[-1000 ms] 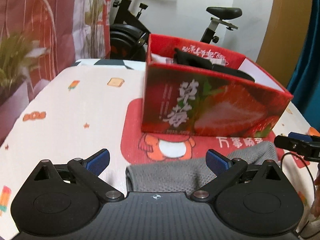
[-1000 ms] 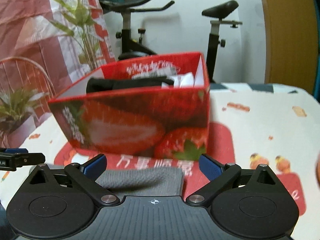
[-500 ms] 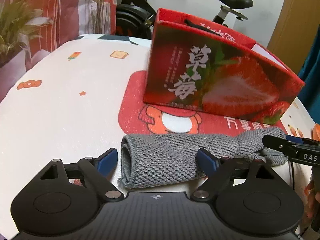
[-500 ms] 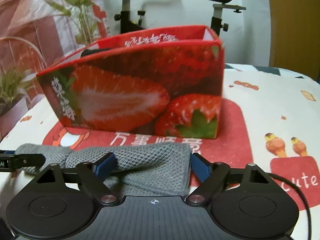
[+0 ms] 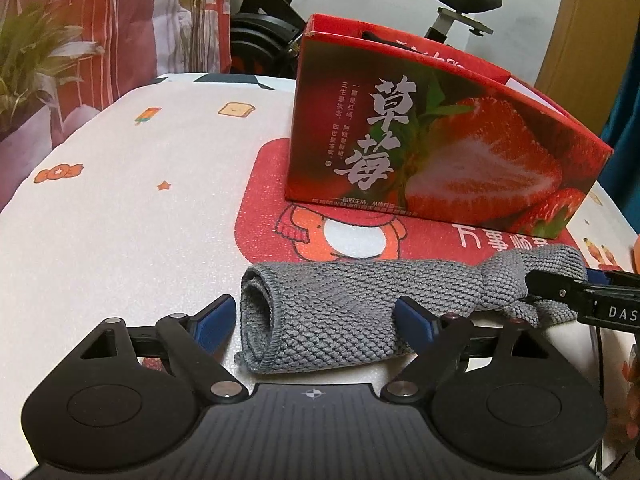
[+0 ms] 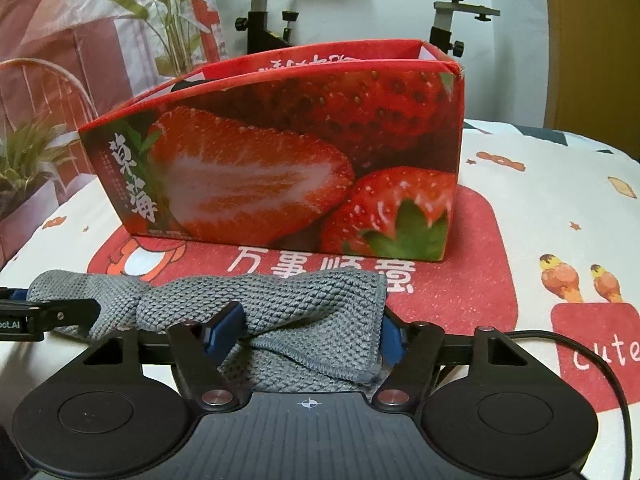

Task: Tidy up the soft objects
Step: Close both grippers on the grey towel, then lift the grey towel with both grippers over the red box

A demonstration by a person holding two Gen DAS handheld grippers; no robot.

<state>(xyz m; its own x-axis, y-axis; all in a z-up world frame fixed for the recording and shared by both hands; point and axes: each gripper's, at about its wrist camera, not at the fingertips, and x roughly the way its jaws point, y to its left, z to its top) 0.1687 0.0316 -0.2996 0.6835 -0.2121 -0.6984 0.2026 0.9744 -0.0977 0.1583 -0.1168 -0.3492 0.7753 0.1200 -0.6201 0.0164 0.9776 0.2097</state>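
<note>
Left wrist: towel [image 5: 332, 316] between spread jaws

The surface [image 5: 120, 240] wears a white covering printed with small cartoon motifs: a popsicle, a slice of toast, a star, candies. A large red rounded patch [image 5: 264, 216] with a cartoon figure and white characters sits in the covering's print. On that patch stands an open-topped red strawberry box [image 5: 440, 160], its long printed side facing the cameras. Just in front of the box a rolled grey knitted cloth [image 5: 340, 312] lies lengthwise on the surface, partly over the patch's near edge.
</note>
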